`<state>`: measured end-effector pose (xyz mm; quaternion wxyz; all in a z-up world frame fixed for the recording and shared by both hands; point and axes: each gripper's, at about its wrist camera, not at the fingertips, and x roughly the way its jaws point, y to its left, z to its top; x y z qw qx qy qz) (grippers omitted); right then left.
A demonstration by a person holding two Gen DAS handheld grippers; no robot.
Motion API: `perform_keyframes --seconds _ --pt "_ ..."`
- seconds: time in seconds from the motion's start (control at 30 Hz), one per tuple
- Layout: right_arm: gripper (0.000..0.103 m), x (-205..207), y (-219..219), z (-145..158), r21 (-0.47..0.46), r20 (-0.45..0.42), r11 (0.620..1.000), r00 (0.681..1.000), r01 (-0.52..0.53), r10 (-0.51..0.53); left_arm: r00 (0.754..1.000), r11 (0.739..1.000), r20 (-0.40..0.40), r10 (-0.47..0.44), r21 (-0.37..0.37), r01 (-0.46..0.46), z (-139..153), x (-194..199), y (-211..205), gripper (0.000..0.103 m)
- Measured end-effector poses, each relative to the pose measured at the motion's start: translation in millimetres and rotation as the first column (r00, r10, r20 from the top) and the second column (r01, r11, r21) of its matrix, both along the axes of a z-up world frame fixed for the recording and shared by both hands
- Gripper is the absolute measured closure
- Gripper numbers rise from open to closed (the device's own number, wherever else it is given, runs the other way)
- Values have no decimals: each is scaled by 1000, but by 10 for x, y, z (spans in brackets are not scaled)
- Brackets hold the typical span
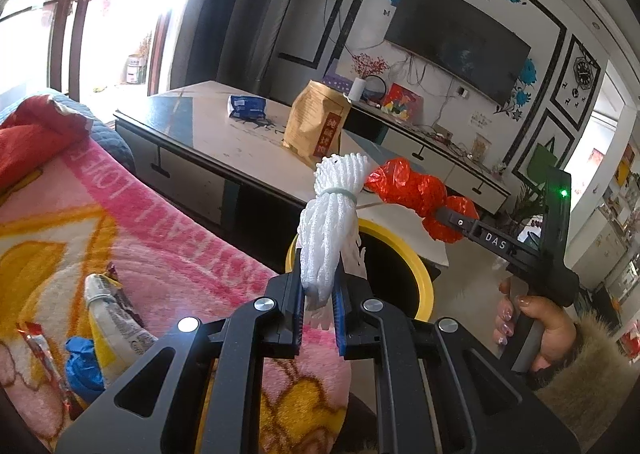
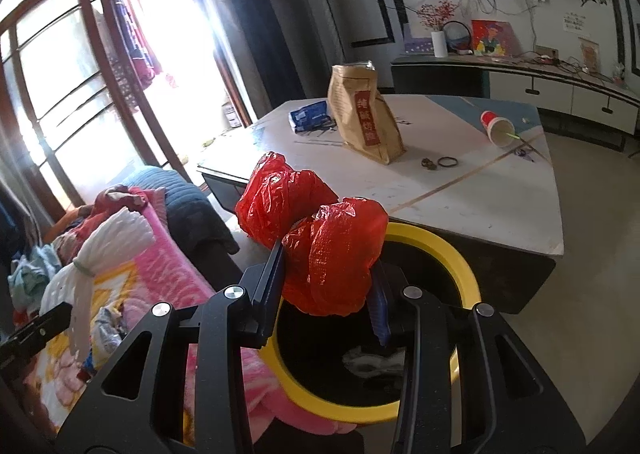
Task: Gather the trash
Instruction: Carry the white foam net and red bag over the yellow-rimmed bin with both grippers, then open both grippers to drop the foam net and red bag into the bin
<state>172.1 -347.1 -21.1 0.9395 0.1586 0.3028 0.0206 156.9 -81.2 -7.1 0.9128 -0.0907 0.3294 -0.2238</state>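
Observation:
My left gripper (image 1: 319, 308) is shut on a white foam net bundle (image 1: 332, 221) tied with a rubber band, held upright just left of the yellow-rimmed black bin (image 1: 420, 274). My right gripper (image 2: 326, 298) is shut on a crumpled red plastic bag (image 2: 316, 238) and holds it above the bin (image 2: 452, 250). The red bag (image 1: 416, 193) and right gripper (image 1: 436, 215) also show in the left wrist view. The net bundle (image 2: 100, 254) shows at the left of the right wrist view.
A pink blanket (image 1: 160, 246) on the sofa carries wrappers (image 1: 108, 318) and a blue scrap (image 1: 82, 368). The low table (image 2: 460, 189) holds a brown paper bag (image 2: 364, 113), a blue packet (image 2: 310, 115), a tipped red cup (image 2: 496, 125) and a hair tie (image 2: 447, 161).

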Motion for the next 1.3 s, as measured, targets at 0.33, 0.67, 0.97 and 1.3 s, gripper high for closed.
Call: perform_keyframes --seconds 0.33,0.67,0.97,1.3 --pt "73 68 -150 -151 -6 -37 999 998 54 -54 999 999 -33 -32 5 32 -179 151 -209 91" --pt "72 127 -291 -352 -20 -90 994 990 105 -107 995 998 -77 -60 23 62 -422 322 -510 91" --pt "71 191 -396 -536 -29 -146 989 979 142 -144 990 996 -116 -77 46 83 -626 412 -742 91" --pt "70 229 -488 -651 -16 -180 987 971 158 -158 985 993 -153 -76 76 89 -767 566 -922 91"
